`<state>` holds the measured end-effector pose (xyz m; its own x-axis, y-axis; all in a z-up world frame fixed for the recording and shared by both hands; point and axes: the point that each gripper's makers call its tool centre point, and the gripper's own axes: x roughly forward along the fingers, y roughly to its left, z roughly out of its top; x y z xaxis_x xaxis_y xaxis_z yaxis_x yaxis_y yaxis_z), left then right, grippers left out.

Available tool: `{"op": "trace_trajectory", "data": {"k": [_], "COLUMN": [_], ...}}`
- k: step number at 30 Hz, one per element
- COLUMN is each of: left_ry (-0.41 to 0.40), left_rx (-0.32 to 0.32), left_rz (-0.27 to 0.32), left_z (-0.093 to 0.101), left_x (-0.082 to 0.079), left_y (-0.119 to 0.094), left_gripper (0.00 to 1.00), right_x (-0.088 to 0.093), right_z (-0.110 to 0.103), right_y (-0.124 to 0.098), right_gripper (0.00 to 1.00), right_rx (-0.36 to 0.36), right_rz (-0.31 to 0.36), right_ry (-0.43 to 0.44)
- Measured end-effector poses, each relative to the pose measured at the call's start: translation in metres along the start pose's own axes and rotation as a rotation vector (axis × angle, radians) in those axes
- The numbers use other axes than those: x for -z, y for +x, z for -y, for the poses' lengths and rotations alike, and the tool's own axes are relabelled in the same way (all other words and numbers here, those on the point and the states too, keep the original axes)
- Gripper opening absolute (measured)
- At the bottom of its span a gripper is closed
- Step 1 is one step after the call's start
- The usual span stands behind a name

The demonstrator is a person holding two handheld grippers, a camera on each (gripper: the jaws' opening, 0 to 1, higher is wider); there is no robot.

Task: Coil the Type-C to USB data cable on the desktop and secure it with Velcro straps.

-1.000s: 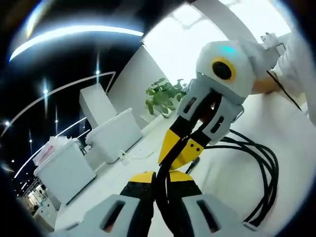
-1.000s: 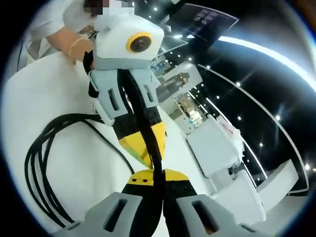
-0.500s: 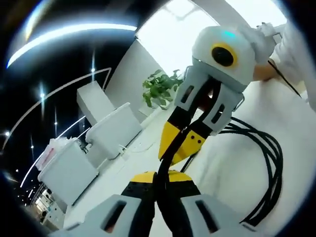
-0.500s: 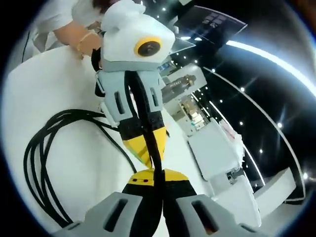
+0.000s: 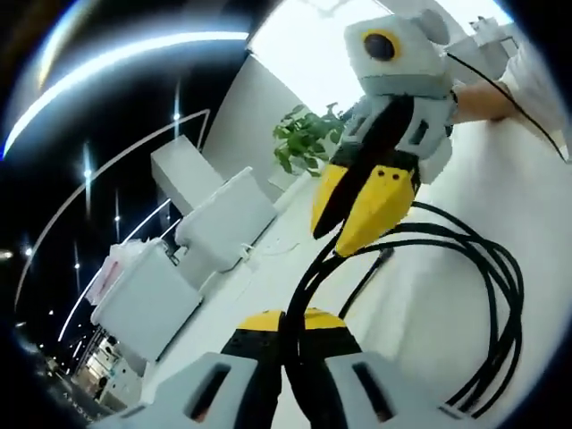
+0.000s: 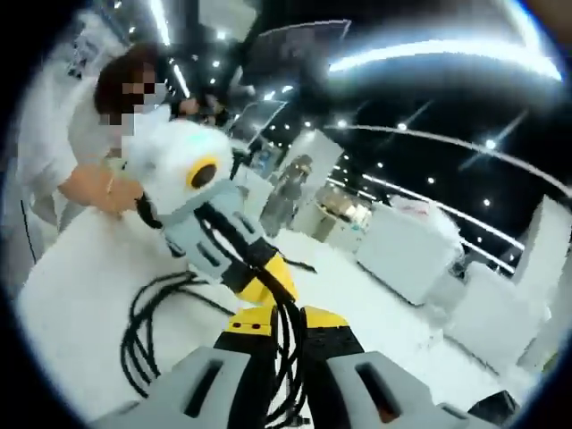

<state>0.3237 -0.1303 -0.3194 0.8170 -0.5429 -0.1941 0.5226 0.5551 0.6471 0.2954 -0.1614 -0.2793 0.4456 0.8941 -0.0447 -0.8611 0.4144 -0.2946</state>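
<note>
the cable [image 5: 487,295] lies in several black loops on the white worktop [image 5: 536,188], with strands rising from the coil into both claws. in the left gripper view the left claw [image 5: 293,323] has its yellow-tipped jaws nearly together with black strands of the cable passing up between them, so it looks clamped on the bundle. in the right gripper view the right claw [image 6: 288,319] is likewise almost closed, with cable strands running between its jaws and down toward the coil [image 6: 147,344] on the worktop.

compared with half a second ago, the two claws have drawn apart. earlier the right claw sat tip to tip just above the left one, both pinching the same short stretch of cable; now, in the left gripper view, the right claw [image 5: 362,201] stands higher and farther off, with a longer run of cable visible between them. in the right gripper view the left claw [image 6: 264,277] now shows lower and more side-on than before. the coil itself looks about the same shape.

my read is that the coiling is largely done and the bundle is being held gathered at one point. no velcro strap can be made out, so the securing step seems still ahead.

a potted plant [image 5: 308,143] and white bins [image 5: 147,299] sit beyond the worktop.
</note>
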Motion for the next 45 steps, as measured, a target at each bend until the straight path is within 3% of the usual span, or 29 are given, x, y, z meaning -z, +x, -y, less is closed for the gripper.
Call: {"op": "trace_trajectory", "data": {"k": [5,7,9,12,14,17,21,23,25,27,29,32,38,45], "left_ry": [0.013,0.029,0.043,0.058,0.068,0.089,0.083,0.077,0.071,0.071,0.073,0.074,0.118,0.159], "left_rx": [-0.052,-0.073,-0.088,-0.105,-0.11,-0.115,-0.132,-0.141,-0.149,-0.155,-0.163,-0.158,-0.151,-0.152], "left_rz": [0.034,0.055,0.079,0.122,0.139,0.146,0.186,0.211,0.228,0.235,0.245,0.28,0.323,0.374], "left_z": [-0.013,-0.016,-0.019,-0.021,-0.021,-0.021,-0.027,-0.03,-0.033,-0.035,-0.036,-0.034,-0.025,-0.017], "left_x": [-0.01,-0.017,-0.024,-0.036,-0.042,-0.045,-0.055,-0.06,-0.063,-0.065,-0.068,-0.077,-0.093,-0.11], "left_y": [-0.007,-0.01,-0.014,-0.019,-0.023,-0.025,-0.031,-0.035,-0.038,-0.04,-0.042,-0.046,-0.051,-0.06], "left_gripper": [0.04,0.04,0.04,0.04,0.04,0.04,0.04,0.04,0.04,0.04,0.04,0.04,0.04,0.04], "right_x": [-0.013,-0.004,0.01,0.04,0.049,0.05,0.051,0.057,0.064,0.072,0.079,0.088,0.099,0.11], "right_z": [0.044,0.058,0.063,0.064,0.063,0.064,0.089,0.096,0.093,0.076,0.065,0.06,0.055,0.045], "right_y": [-0.013,-0.018,-0.019,-0.013,-0.01,-0.012,-0.02,-0.023,-0.023,-0.018,-0.011,-0.003,0.004,0.011], "right_gripper": [0.08,0.07,0.07,0.07,0.08,0.15,0.16,0.15,0.15,0.17,0.22,0.24,0.23,0.17], "right_rx": [0.056,0.08,0.087,0.142,0.153,0.149,0.234,0.244,0.219,0.136,0.106,0.108,0.098,0.091], "right_rz": [0.13,0.133,0.1,-0.052,-0.089,-0.09,-0.055,-0.062,-0.091,-0.146,-0.184,-0.23,-0.268,-0.335], "right_ry": [0.414,0.477,0.425,0.284,0.257,0.246,0.302,0.332,0.327,0.284,0.238,0.158,0.134,-0.001]}}
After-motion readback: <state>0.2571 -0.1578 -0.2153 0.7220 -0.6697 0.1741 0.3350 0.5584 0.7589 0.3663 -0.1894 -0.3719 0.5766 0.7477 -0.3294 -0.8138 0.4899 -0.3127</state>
